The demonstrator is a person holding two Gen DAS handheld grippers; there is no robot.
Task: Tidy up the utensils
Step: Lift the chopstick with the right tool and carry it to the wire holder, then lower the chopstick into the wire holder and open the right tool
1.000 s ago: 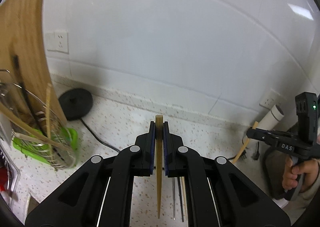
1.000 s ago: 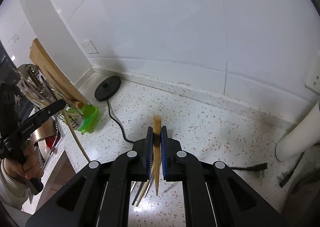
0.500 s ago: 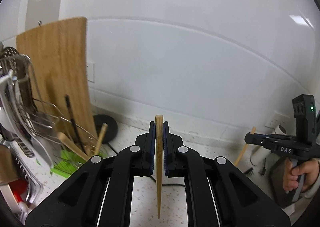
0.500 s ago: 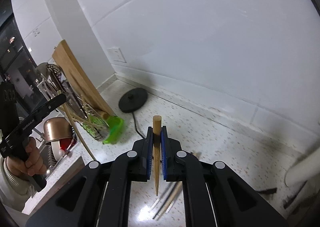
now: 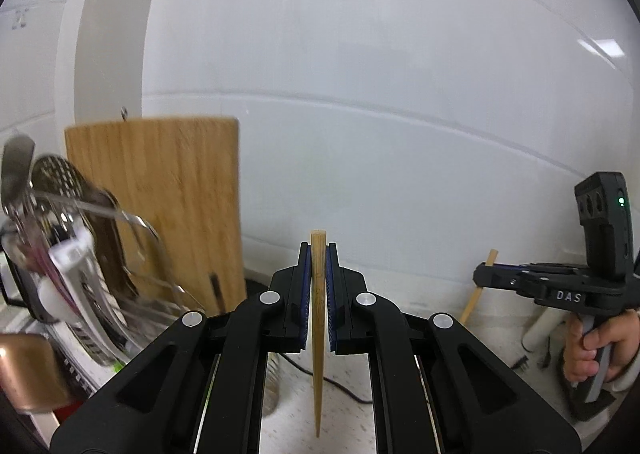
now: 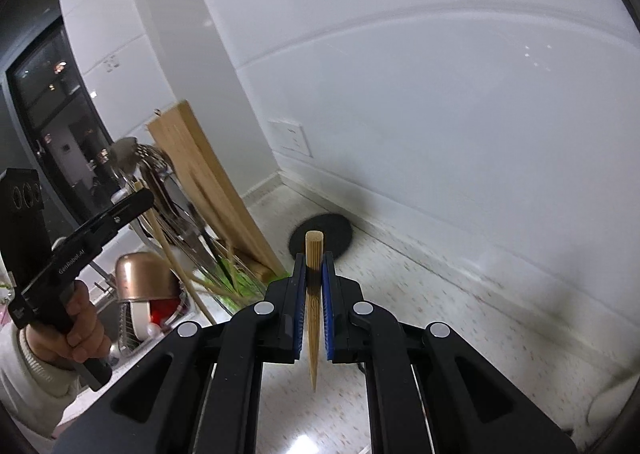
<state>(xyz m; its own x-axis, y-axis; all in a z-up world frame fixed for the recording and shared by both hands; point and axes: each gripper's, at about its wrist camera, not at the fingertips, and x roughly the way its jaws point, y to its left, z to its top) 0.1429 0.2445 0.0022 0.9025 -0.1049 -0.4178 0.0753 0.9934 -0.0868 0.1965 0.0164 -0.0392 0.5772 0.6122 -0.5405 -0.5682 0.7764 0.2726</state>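
Observation:
My left gripper (image 5: 318, 254) is shut on a bamboo chopstick (image 5: 318, 334) that stands upright between its blue pads, thick end up and tip hanging over the counter. In the right wrist view my right gripper (image 6: 314, 262) is shut the same way on a second bamboo chopstick (image 6: 313, 314). Each gripper shows in the other's view, raised above the counter: the right gripper (image 5: 486, 277) with its chopstick (image 5: 478, 290), the left gripper (image 6: 140, 200) with its chopstick (image 6: 176, 266). A wire utensil holder (image 6: 236, 282) with chopsticks in it stands at the left on a green base.
A bamboo cutting board (image 5: 168, 206) leans on the wall behind a dish rack with a slotted ladle (image 5: 56, 178), other metal utensils and a copper pot (image 6: 144, 274). A black round disc (image 6: 320, 234) with a cord lies by the wall. A white roll (image 5: 540, 330) stands at the right.
Both grippers have risen with their chopsticks and swung left toward the dish rack. The loose chopsticks on the counter have dropped out of both views; rack and board now loom closer.

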